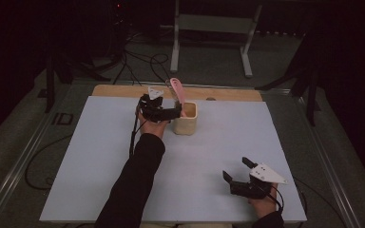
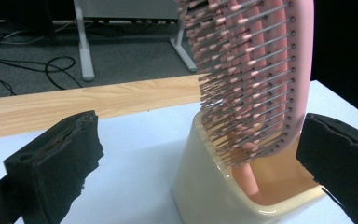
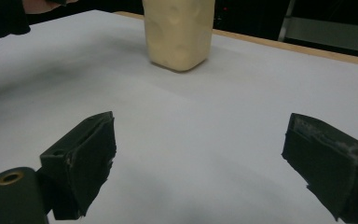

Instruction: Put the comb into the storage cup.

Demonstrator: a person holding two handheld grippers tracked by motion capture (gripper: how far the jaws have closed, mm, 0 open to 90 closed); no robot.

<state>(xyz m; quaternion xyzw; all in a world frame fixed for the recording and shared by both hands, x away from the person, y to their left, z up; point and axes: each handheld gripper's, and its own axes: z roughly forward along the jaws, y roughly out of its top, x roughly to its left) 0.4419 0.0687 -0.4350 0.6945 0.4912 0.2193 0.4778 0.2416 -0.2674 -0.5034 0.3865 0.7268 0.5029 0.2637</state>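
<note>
The left gripper [image 1: 177, 113] is held out at the end of a long, sleeved arm, level and pointing right at the cream cup [image 1: 186, 118], its jaws spread wide and touching nothing. The pink hairbrush [image 1: 177, 90] stands handle-down in that cup, toward the far side of the white surface [image 1: 100, 156]. Near the front right corner, the right gripper [image 1: 237, 170] points away from the person, jaws wide and empty.

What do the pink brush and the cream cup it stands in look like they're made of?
Brush: smooth pink body with a soft sheen, probably plastic; thin grey pins, possibly metal, with pink ball tips. Cup: cream, thick rounded rim, glossy highlights, likely glazed ceramic, though moulded plastic can't be ruled out.
</note>
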